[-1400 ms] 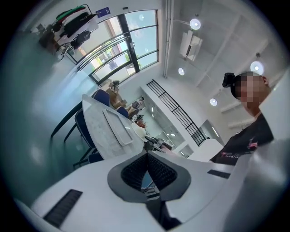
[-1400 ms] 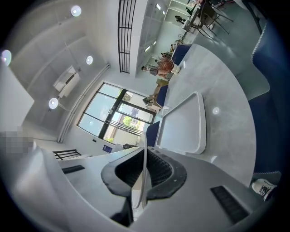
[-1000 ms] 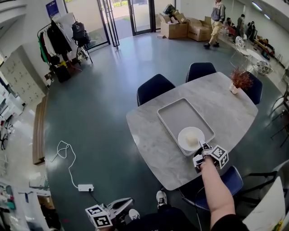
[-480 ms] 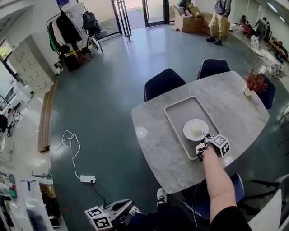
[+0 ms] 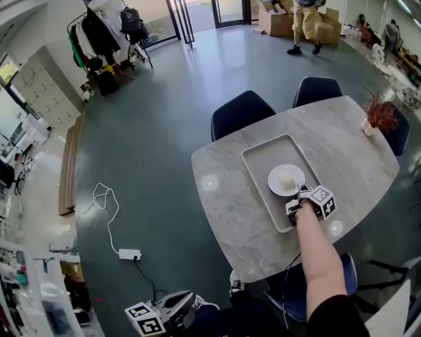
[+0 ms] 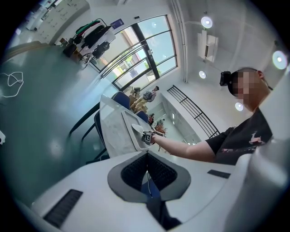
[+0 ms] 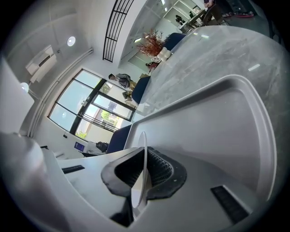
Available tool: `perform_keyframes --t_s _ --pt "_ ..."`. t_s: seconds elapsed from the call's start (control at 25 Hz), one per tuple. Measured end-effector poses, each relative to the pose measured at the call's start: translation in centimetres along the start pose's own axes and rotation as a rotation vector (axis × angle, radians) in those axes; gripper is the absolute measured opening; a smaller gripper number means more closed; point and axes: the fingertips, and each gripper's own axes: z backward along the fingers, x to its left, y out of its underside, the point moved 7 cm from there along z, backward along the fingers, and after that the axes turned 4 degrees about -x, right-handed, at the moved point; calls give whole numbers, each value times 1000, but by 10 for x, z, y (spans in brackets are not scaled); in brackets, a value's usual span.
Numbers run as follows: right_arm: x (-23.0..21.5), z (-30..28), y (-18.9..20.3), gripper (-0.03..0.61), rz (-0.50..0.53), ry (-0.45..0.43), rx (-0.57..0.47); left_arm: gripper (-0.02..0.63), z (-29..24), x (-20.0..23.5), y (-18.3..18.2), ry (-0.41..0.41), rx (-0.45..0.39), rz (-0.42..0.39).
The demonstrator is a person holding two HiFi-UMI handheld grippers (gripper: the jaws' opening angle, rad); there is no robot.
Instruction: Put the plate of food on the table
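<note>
Our right gripper pinches the plate by its rim, so we can lift it without touching the food. The plate is in the tray on the table — not on the bare top yet. Our left gripper hangs low, closed on nothing. We see no words to read.

Two dark blue chairs stand pushed in at the far side of the table, and a small potted plant with reddish twigs sits near its far right corner. On the grey floor to the left lie a white power strip and a looped white cable. A coat rack hung with dark clothes stands at the back left, cardboard boxes are piled at the back, and a person walks beside them
</note>
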Motion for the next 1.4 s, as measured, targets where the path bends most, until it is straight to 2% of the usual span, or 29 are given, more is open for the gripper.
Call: perform_keyframes --t_s 0.36,0.64,0.92,1.24,1.4 --pt "2 -11 -1 21 71 35 25 6 -11 7 1 21 18 20" --pt "-2 -15 -5 28 203 100 104 6 -14 8 6 33 19 30" --pt "-5 -17 -9 66 413 241 194 6 -8 7 6 30 15 39" --pt "-8 -5 -15 65 475 291 151 6 3 10 9 35 4 45" --pt "-5 8 -16 60 493 269 116 6 8 12 6 46 4 34"
